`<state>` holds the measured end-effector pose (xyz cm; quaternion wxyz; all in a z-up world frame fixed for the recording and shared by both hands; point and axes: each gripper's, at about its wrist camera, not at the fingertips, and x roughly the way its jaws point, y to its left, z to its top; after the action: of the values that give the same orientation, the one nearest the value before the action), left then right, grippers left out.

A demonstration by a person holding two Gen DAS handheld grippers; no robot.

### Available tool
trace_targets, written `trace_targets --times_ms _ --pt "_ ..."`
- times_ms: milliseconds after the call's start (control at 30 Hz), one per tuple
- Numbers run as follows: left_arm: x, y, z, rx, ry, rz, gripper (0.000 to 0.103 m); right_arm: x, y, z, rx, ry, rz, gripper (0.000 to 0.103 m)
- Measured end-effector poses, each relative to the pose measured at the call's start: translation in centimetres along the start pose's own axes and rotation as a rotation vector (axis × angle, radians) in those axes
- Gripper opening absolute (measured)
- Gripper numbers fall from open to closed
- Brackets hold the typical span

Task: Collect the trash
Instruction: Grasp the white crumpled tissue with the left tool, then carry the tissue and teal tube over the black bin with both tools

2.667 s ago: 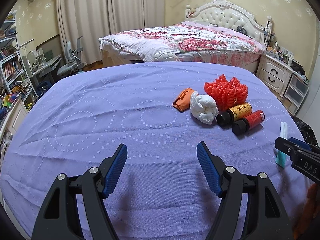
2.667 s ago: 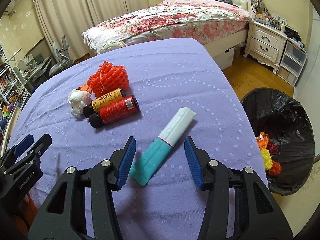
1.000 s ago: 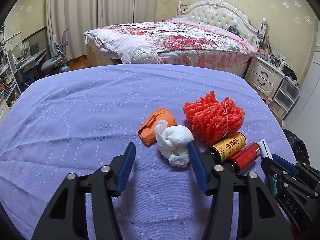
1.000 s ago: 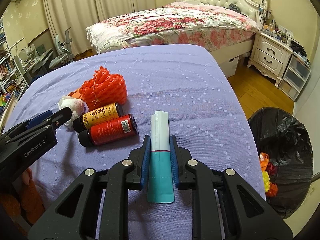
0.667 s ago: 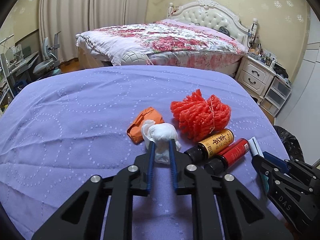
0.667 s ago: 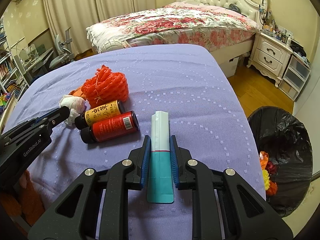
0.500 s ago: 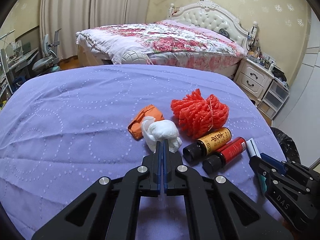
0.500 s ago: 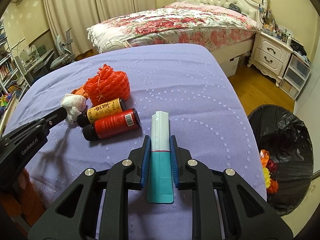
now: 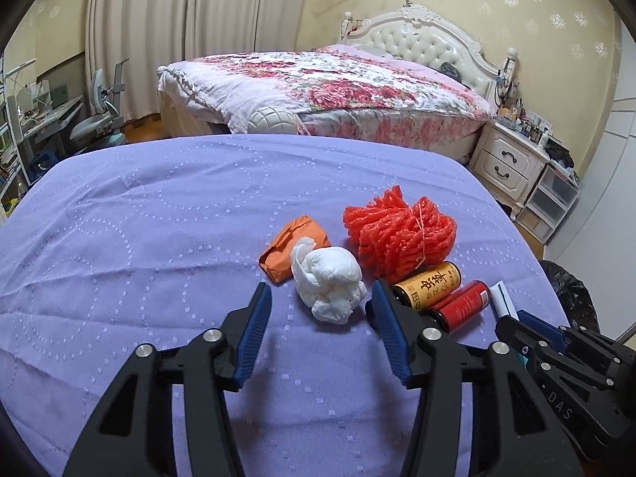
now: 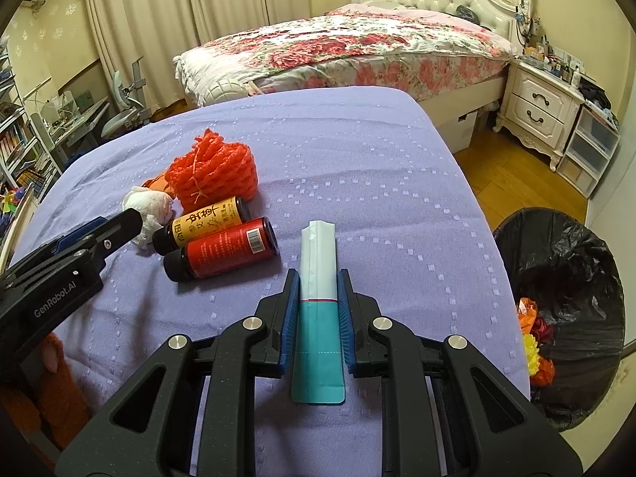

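Purple cloth [image 9: 159, 206] over table, w/ trash clustered at right side. Left gripper [image 9: 322, 310]: jaws opening, nothing pinched; white tissue wad [image 9: 328, 276] just ahead of tips, lying on cloth. Behind wad, touching it: orange wrapper [image 9: 286, 244]. Right of wad: red foam net [image 9: 399, 230], then yellow bottle [image 9: 431, 284] and red bottle [image 9: 463, 304], lying side by side. Right gripper [image 10: 318, 294]: clamped on teal-and-white packet [image 10: 318, 278], packet lengthwise between pads, lower end resting on cloth. Black-lined bin [image 10: 572, 278] on floor beside table edge, at right; orange and yellow scraps inside. Bed w/ floral cover [image 9: 330, 87] in backgr.
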<state>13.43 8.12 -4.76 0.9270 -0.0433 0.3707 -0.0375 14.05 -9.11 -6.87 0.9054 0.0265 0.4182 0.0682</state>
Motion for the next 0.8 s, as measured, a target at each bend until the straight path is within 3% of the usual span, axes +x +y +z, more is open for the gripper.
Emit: trace_targets --times_ms 300,333,500,633,800 --pt "2.2 0.3 0.9 -0.022 0.074 0.051 0.059 0.0 0.0 0.0 0.0 0.0 0.001 0.019" --pt "2.2 0.3 0.8 -0.022 0.078 0.049 0.058 0.0 0.0 0.0 0.0 0.001 0.002 0.019" --pt "1.9 -0.4 0.4 0.031 0.065 0.03 0.032 -0.1 0.0 0.0 0.001 0.0 0.002 0.019" --pt "1.3 -0.5 0.1 0.037 0.051 0.026 0.025 -0.1 -0.1 0.1 0.002 0.001 0.003 0.019" --pt "0.4 -0.3 -0.5 0.025 0.038 0.017 0.024 -0.3 0.1 -0.1 0.014 -0.007 0.015 0.019"
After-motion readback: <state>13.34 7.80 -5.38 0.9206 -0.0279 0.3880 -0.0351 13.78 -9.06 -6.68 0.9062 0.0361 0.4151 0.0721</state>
